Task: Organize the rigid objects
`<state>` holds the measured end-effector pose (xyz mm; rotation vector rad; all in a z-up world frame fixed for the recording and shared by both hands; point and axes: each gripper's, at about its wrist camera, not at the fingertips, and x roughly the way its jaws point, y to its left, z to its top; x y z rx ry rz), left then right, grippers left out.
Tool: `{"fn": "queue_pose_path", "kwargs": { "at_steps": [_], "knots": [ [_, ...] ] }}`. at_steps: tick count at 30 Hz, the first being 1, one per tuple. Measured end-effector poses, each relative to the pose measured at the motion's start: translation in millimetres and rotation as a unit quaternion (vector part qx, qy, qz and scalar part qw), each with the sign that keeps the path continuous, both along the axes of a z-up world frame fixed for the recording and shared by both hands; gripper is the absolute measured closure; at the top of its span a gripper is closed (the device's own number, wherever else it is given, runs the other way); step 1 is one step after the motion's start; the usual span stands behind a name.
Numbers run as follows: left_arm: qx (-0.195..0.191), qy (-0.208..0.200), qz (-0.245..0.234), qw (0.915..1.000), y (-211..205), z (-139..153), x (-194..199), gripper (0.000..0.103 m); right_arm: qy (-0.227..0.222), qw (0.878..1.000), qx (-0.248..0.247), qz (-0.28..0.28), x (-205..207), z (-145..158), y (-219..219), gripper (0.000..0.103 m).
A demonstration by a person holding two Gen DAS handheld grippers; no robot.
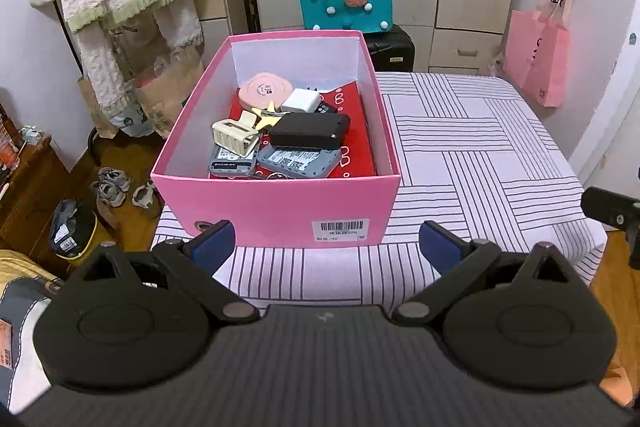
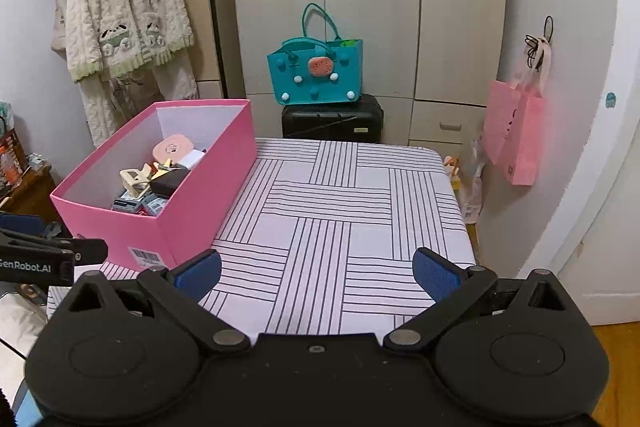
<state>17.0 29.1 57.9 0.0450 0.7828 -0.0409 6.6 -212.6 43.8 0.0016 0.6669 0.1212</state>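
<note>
A pink box point(image 1: 276, 203) stands on the left part of the striped table point(image 1: 480, 163). It holds several rigid objects: a cream hair claw point(image 1: 234, 137), a black case point(image 1: 308, 135), a white charger point(image 1: 301, 101), a pink round compact point(image 1: 264, 90), and two grey devices point(image 1: 298, 161). My left gripper point(image 1: 326, 247) is open and empty, just in front of the box's near wall. My right gripper point(image 2: 318, 273) is open and empty over the table's front edge, to the right of the box point(image 2: 192, 203). The left gripper's body point(image 2: 40, 255) shows at the left edge of the right wrist view.
A teal bag point(image 2: 316, 75) sits on a black suitcase point(image 2: 332, 119) behind the table, before a wardrobe. A pink paper bag point(image 2: 514, 131) hangs on the right wall. A fluffy robe point(image 2: 124, 11) hangs at left. Shoes point(image 1: 116, 187) lie on the floor.
</note>
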Motion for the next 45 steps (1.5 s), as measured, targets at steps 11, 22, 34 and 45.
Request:
{"fn": "queue_pose_path", "kwargs": {
  "at_steps": [11, 22, 34, 45],
  "knots": [
    [0.003, -0.004, -0.002, 1.0, 2.0, -16.5, 1.1, 0.003, -0.015, 1.0, -0.01, 0.002, -4.0, -9.1, 6.0, 0.0],
    [0.002, -0.04, 0.002, 0.9992, 2.7, -19.5, -7.8, 0.003, -0.043, 0.999, 0.013, -0.004, -8.6, -21.8, 4.4, 0.0],
    [0.011, -0.046, 0.012, 0.9988, 4.9, -22.3, -12.4, 0.003, -0.062, 0.998, -0.009, -0.004, -19.4, -22.6, 10.6, 0.0],
    [0.015, -0.049, 0.008, 0.9986, 2.7, -22.4, -15.7, 0.003, -0.066, 0.998, -0.009, -0.009, -23.4, -21.4, 10.5, 0.0]
  ]
}}
